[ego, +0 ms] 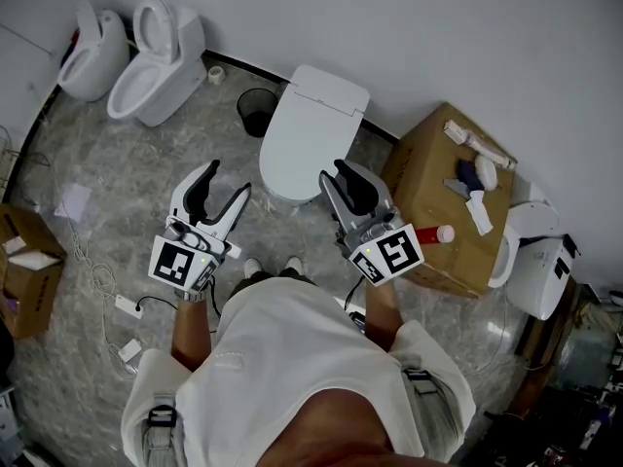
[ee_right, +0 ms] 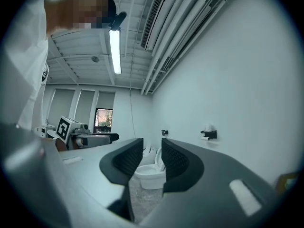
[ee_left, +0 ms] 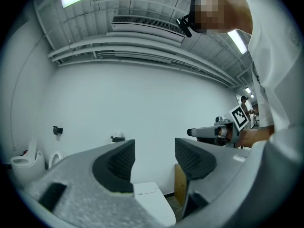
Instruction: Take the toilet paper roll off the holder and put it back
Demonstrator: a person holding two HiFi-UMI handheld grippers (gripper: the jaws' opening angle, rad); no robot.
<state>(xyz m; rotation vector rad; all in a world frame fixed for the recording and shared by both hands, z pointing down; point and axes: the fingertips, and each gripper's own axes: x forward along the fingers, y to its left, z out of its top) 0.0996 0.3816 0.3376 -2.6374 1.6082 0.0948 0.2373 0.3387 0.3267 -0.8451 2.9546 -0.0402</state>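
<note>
Progress: none. The white toilet paper roll point(ee_right: 209, 127) appeared to sit on its black wall holder point(ee_right: 208, 135), well apart from you. Your grey left gripper point(ee_left: 154, 151) stood spread, your grey right gripper point(ee_right: 152, 148) narrowly parted, both empty.

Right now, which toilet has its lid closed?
The middle toilet, between the black bin and the cardboard box; the two toilets at far left stand lid-up.

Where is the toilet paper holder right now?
The toilet paper holder is the small black bracket on the white wall, seen in the right gripper view just to the right of the right gripper, with something white on top.
</note>
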